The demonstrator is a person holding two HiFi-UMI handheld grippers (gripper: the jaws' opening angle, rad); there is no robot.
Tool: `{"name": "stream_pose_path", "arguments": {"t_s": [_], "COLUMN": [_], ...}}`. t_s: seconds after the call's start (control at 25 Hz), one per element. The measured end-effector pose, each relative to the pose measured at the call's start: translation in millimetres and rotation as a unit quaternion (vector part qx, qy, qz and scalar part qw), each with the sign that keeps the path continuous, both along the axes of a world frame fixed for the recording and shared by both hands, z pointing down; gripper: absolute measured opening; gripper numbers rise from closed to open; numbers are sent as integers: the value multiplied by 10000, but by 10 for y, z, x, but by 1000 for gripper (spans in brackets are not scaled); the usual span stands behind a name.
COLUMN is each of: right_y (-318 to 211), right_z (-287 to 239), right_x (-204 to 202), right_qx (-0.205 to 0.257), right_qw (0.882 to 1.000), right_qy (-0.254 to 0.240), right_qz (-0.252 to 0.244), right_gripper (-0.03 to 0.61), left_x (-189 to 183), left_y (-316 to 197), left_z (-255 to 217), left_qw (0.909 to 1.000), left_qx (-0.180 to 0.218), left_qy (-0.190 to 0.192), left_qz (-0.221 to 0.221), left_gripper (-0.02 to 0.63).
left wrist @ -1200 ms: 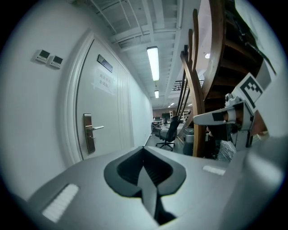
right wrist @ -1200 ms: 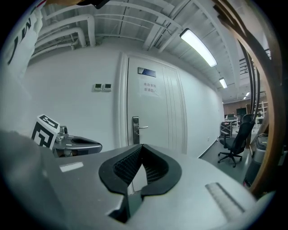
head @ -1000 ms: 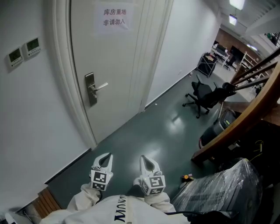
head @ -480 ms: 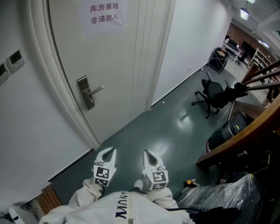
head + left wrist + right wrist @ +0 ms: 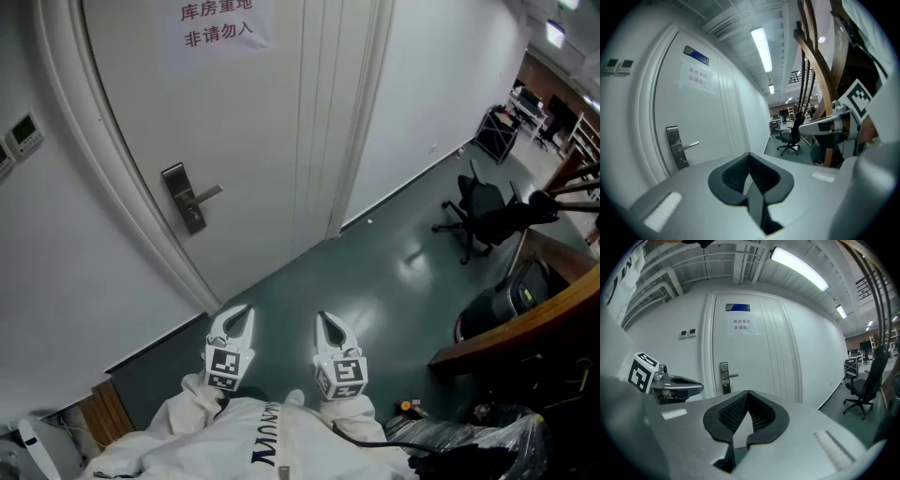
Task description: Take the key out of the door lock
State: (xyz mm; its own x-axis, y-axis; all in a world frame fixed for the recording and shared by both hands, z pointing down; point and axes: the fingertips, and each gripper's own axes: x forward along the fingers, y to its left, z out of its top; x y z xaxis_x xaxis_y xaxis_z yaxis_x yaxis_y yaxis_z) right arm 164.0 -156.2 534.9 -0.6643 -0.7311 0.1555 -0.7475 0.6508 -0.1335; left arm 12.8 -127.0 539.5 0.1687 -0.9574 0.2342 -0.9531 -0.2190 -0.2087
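Closer to the door lock (image 5: 184,198) than a second before, the left gripper (image 5: 242,314) and right gripper (image 5: 323,321) had jaws pressed together, holding nothing.

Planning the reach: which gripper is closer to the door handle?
The left gripper, on the handle's side; the right gripper is farther from the door handle.

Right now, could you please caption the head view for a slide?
Left gripper and right gripper, both shut and empty, point toward the closed white door with its lever handle.
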Motion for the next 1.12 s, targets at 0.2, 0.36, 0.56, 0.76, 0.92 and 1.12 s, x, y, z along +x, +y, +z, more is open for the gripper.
{"name": "stream_pose_path", "arguments": {"t_s": [0.2,0.36,0.56,0.76,0.92,1.12], "right_y": [-151,-324,-543,-847,-1096,-1290], "right_z": [24,33,71,56,24,-3], "right_x": [-255,-564,-1017,-1542,-2029,-2580], "right_qx": [15,-7,-33,-8,8,36], "right_qw": [9989,9963,9904,9835,9786,9736], "right_qy": [11,30,175,281,335,380], "right_qz": [-458,-859,-1374,-1790,-2030,-2249], "right_gripper": [0,0,0,0,0,0], "left_x": [-305,-605,-1001,-1459,-1872,-2355], "left_y": [-12,-57,-151,-348,-530,-696], "left_z": [43,46,126,149,159,159], "left_qw": [9982,9942,9867,9787,9737,9696], "left_qx": [-41,3,-29,-3,-9,-26], "left_qy": [-77,-61,70,167,193,228], "left_qz": [-586,-1072,-1621,-2045,-2272,-2435], "left_gripper": [0,0,0,0,0,0]}}
